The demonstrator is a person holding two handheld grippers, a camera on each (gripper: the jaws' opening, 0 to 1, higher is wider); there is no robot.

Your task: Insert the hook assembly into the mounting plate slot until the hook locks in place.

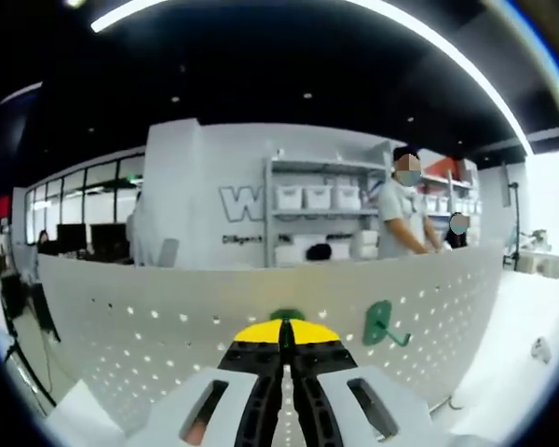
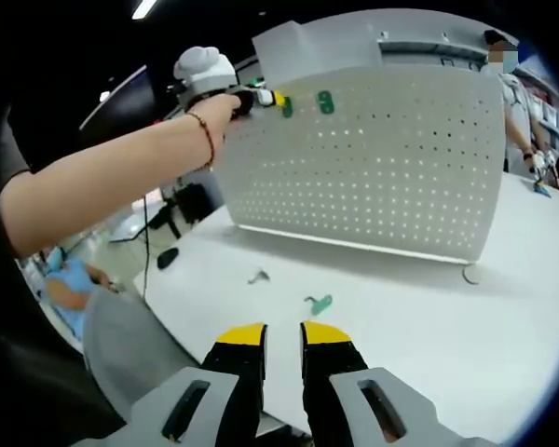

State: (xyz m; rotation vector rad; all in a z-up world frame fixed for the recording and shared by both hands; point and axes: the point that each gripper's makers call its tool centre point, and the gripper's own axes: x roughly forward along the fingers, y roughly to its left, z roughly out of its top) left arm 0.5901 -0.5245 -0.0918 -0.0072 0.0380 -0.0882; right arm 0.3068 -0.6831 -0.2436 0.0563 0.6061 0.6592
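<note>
Left gripper view: left hand-held gripper has its jaws together on a green hook, pressed at the white pegboard; a second green hook already hangs to its right.
Advice: keep the hook square to the hole, push, then drop to lock.
Right gripper view: right hand-held gripper empty, jaws apart, above the table.
Spares: green hook on table; small grey piece nearby.
</note>
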